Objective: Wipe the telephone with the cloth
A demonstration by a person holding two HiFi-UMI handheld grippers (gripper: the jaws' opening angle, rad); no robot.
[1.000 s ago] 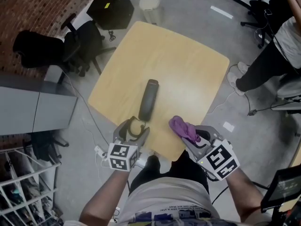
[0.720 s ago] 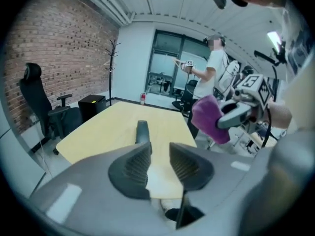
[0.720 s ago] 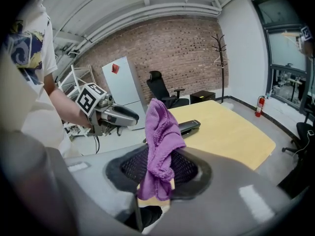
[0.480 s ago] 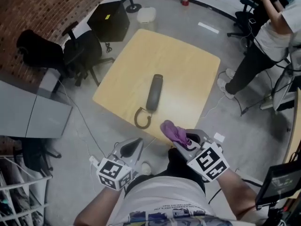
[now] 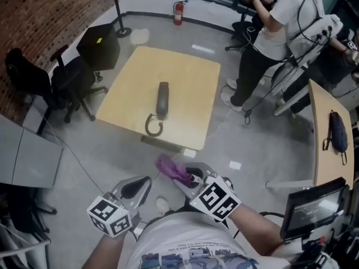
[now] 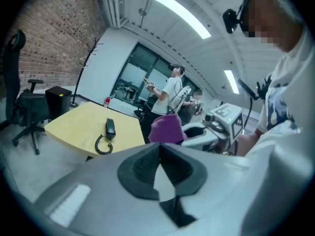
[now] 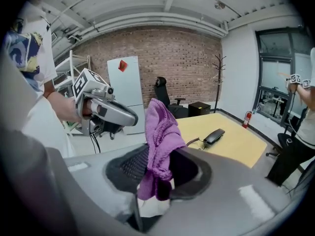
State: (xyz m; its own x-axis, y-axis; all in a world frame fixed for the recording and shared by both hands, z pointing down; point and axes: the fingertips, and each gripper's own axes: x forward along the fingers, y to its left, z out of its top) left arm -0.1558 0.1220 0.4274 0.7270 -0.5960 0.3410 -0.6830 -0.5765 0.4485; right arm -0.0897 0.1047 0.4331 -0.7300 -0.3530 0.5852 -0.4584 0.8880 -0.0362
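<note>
- I see the yellow table (image 5: 188, 77) standing well ahead of me
- The telephone (image 5: 162, 98) lies flat near the table's middle, its coiled cord (image 5: 153, 126) curled by the near edge
- My left gripper (image 6: 159, 154) has its jaws pressed together with nothing between them, well short of the table
- My right gripper (image 7: 156, 181) is clamped on the cloth
- The purple cloth (image 7: 160, 132) sticks up in a bunch from those jaws, well apart from the telephone

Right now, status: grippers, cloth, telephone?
Left gripper shut, empty. Right gripper shut on purple cloth. Telephone on table, apart from both grippers. Only floor between.
</note>
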